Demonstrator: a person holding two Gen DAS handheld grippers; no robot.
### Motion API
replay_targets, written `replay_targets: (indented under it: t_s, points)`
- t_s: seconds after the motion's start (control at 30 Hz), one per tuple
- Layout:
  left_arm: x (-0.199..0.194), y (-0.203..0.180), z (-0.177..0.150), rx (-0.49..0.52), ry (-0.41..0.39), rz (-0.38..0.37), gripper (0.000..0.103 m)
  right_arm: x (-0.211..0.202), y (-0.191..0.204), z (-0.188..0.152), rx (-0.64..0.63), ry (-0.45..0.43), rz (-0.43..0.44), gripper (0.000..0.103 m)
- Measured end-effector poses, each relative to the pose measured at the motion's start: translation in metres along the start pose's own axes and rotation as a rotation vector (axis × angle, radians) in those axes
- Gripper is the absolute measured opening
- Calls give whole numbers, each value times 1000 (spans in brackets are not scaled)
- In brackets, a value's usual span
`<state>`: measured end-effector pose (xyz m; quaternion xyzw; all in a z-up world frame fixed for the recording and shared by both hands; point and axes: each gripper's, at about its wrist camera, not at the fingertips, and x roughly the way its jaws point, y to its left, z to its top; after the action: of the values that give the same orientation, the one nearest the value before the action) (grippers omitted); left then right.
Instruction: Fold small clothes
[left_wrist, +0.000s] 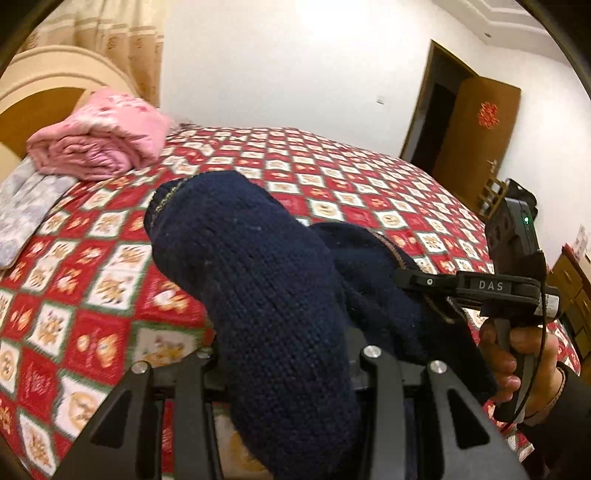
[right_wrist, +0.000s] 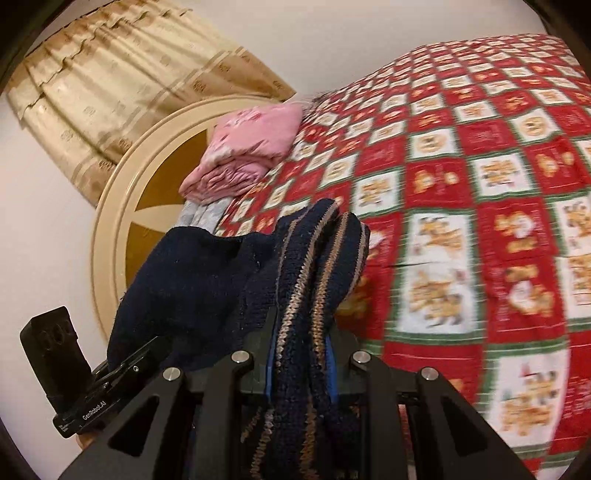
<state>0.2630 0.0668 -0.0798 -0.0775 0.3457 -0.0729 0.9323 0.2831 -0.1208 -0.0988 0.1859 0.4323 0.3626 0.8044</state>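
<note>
Navy knit garment (left_wrist: 258, 280) is up off the red checked bedspread (left_wrist: 92, 288), bunched between both tools. Left gripper (left_wrist: 288, 369) clamps a thick wad of it; right gripper (right_wrist: 301, 354) pinches the striped hem (right_wrist: 317, 258), jaws nearly closed. Risk: heavy knit sagging unevenly, folding crooked.

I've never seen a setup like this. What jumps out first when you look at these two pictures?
A dark navy knitted garment fills the foreground, bunched up and pinched by the left gripper and the right gripper, which clamps its brown-striped edge. Behind it spreads a bright red, white and green checked bedspread. A folded pink blanket sits at the bed's head, near the curved headboard.
</note>
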Motion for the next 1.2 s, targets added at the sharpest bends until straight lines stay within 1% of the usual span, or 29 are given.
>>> replay_targets:
  t_s: [0.2, 0.33, 0.77, 1.0, 1.2]
  points:
    - [-17, 35, -12, -56, -16, 27, 40, 28, 29, -2, -27, 33, 33, 21]
    - [-25, 52, -20, -82, -28, 39, 40, 46, 44, -4, -46, 58, 54, 21]
    - [-38, 112, -37, -171, -41, 85, 40, 104, 86, -6, -97, 132, 85, 21]
    - [-36, 141, -45, -203, -29, 122, 40, 139, 99, -7, -108, 169, 94, 21]
    - [-28, 163, -56, -225, -6, 135, 40, 167, 96, -6, -110, 202, 71, 21]
